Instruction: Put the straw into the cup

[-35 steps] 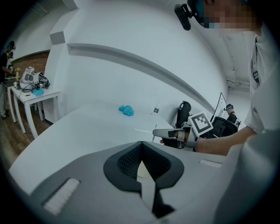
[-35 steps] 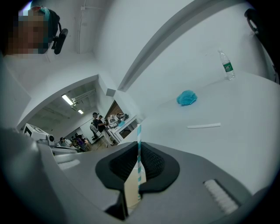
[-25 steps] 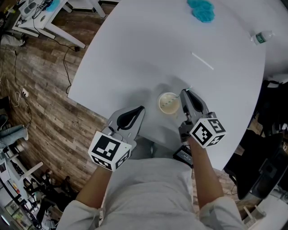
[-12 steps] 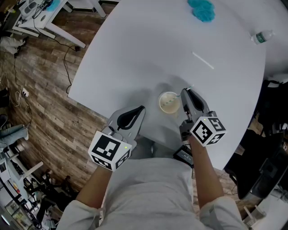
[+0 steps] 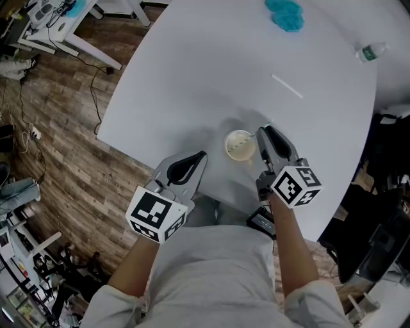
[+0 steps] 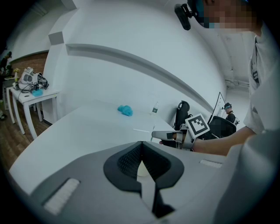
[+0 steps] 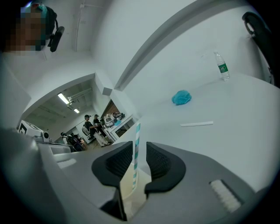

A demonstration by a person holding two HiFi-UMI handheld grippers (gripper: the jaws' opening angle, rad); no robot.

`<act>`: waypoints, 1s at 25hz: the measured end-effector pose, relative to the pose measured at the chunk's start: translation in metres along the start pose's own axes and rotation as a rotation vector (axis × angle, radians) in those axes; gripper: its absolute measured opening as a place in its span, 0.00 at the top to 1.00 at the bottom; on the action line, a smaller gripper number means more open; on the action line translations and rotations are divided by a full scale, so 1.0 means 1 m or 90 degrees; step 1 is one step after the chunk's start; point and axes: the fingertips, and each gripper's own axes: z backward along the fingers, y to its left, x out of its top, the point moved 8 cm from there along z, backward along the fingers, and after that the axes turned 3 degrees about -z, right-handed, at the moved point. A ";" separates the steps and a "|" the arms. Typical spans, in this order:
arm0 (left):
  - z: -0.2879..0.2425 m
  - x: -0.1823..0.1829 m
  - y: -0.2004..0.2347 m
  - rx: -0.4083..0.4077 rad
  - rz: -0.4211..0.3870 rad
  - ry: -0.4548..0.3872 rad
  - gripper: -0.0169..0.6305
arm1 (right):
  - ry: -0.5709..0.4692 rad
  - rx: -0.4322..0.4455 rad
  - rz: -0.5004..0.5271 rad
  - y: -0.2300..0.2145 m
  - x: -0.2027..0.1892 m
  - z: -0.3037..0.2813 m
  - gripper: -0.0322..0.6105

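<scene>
A cream paper cup (image 5: 239,146) stands on the white table (image 5: 211,70) near its front edge. A teal-and-white striped straw (image 7: 136,146) stands in it, leaning toward my right gripper (image 5: 264,131). The right gripper view shows the straw between the jaws of that gripper (image 7: 140,148), against the left pad with a small gap on the other side, so the gripper is slightly open. The cup (image 7: 131,186) shows below through the gap. My left gripper (image 5: 200,155) hovers left of the cup, shut and empty. Its own view shows this gripper (image 6: 141,146) closed, with the cup (image 6: 139,168) just ahead.
A white straw wrapper or second straw (image 5: 287,86) lies farther back on the table. A blue cloth (image 5: 285,14) and a water bottle (image 5: 370,52) sit at the far side. A black device (image 5: 262,221) lies at the table's front edge under my right arm.
The straw now shows more clearly inside the cup, leaning toward the right gripper. Both grippers have barely moved.
</scene>
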 end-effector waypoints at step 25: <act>0.021 0.006 -0.041 0.009 -0.023 -0.037 0.95 | -0.004 0.014 0.078 0.023 0.008 0.057 0.94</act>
